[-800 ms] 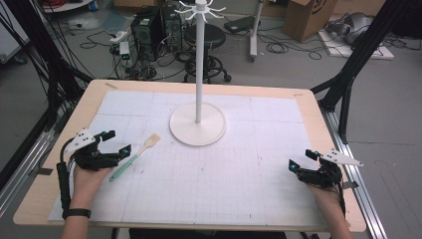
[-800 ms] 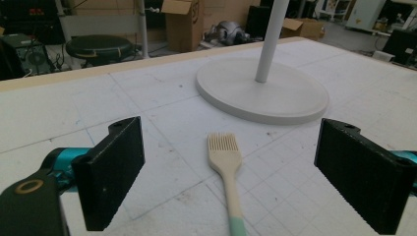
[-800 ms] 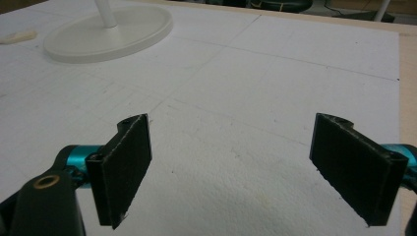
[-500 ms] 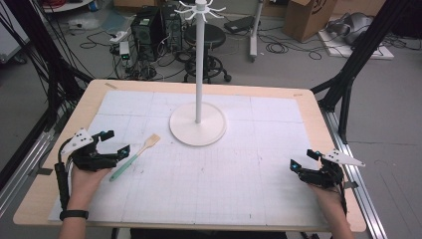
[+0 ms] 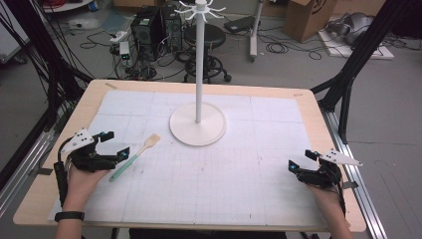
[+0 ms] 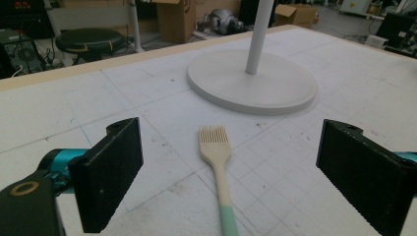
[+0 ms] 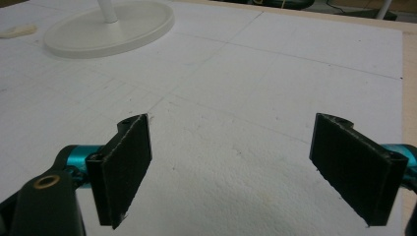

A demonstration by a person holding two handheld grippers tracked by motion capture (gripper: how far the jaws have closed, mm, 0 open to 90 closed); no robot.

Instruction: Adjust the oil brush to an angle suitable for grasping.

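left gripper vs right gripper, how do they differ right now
The left gripper has the brush lying on the mat between its open jaws, untouched; the right gripper has bare white mat between its jaws. In the high view the left gripper sits at the table's left edge, closer to the white stand, while the right gripper sits at the right edge, farther from it. Both are open, hand-held and low over the mat.
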